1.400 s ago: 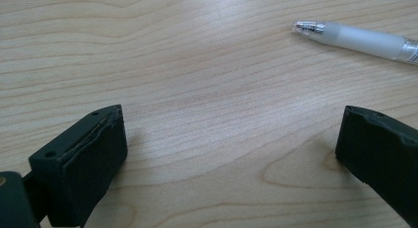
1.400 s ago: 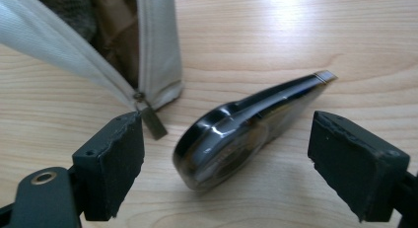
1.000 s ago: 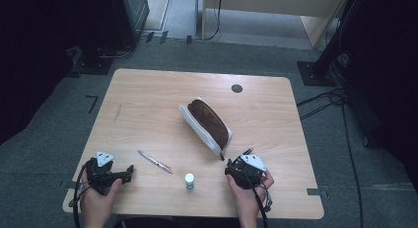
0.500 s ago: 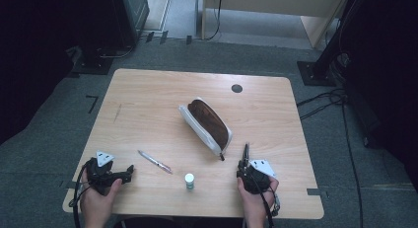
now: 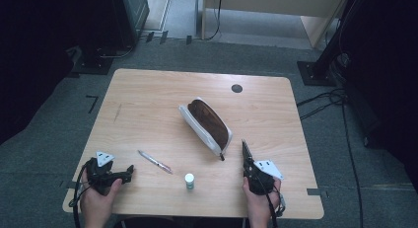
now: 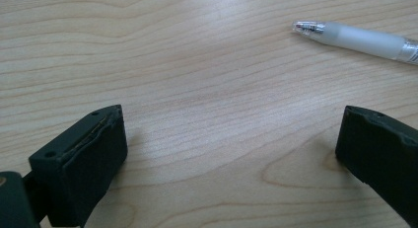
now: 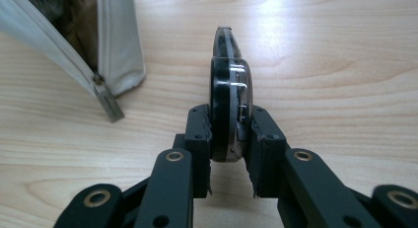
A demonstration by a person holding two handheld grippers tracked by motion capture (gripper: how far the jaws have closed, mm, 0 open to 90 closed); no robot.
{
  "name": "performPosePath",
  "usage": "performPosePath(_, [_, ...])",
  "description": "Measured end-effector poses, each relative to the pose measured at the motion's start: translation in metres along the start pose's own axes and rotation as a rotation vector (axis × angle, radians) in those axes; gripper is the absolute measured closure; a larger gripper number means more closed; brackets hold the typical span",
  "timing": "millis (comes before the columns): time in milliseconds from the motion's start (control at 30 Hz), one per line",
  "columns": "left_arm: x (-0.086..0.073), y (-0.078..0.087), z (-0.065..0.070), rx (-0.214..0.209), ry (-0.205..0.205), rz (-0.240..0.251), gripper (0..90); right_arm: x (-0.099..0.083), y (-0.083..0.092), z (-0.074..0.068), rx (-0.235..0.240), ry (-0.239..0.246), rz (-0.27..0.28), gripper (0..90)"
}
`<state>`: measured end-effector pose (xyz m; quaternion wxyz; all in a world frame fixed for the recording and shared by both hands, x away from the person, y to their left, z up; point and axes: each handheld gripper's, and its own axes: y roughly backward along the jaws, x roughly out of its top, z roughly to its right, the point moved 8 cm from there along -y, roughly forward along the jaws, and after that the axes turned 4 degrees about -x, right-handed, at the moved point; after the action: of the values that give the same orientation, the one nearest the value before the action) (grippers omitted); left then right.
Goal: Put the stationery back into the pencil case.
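Note:
My right gripper is shut on a flat black object with a silver seam, held edge-on between the pads; its jaws have just been closing on it. From above, that object sticks out of the right gripper towards the far side, just right of the zip end of a white pouch. The pouch lies open with a brown inside, and its zip pull rests on the wood. My left gripper stands open over bare wood, short of a clear pen. From above, the left gripper points right at the table's near left.
The pen lies slanted between the two hands. A small white bottle with a green band stands near the front edge of the wooden table. A black round cap sits in the tabletop at the far side. Dark stands and cables ring the table.
The right gripper has turned from pointing left to pointing away, shifted a little right, and its jaws have come together on the black object. The left hand has kept still.

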<state>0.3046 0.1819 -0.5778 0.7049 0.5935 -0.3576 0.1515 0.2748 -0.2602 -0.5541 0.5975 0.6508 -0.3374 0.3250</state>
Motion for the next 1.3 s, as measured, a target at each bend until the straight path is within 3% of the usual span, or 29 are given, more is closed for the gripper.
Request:
performPosePath(400, [0.0,0.0,0.0,0.0,-0.001,0.0,0.0,0.036,0.029,-0.006,0.088,0.023,0.073,74.1])
performPosePath(633, [0.0,0.0,0.0,0.0,0.0,0.0,0.0,0.063,0.042,-0.028,0.178,0.068,0.107,74.1])
performPosePath(900, [0.0,0.0,0.0,0.0,0.0,0.0,0.0,0.079,0.035,-0.05,0.236,0.133,0.083,74.0])
performPosePath(1133, [0.0,0.0,0.0,0.0,-0.001,0.0,0.0,0.09,0.031,-0.061,0.26,0.166,0.077,74.0])
performPosePath(1167, [0.0,0.0,0.0,0.0,0.0,0.0,0.0,0.094,0.029,-0.064,0.284,0.172,0.062,73.9])
performPosePath(1300, [0.0,0.0,0.0,0.0,0.0,0.0,0.0,0.1,0.023,-0.067,0.291,0.2,0.039,73.9])
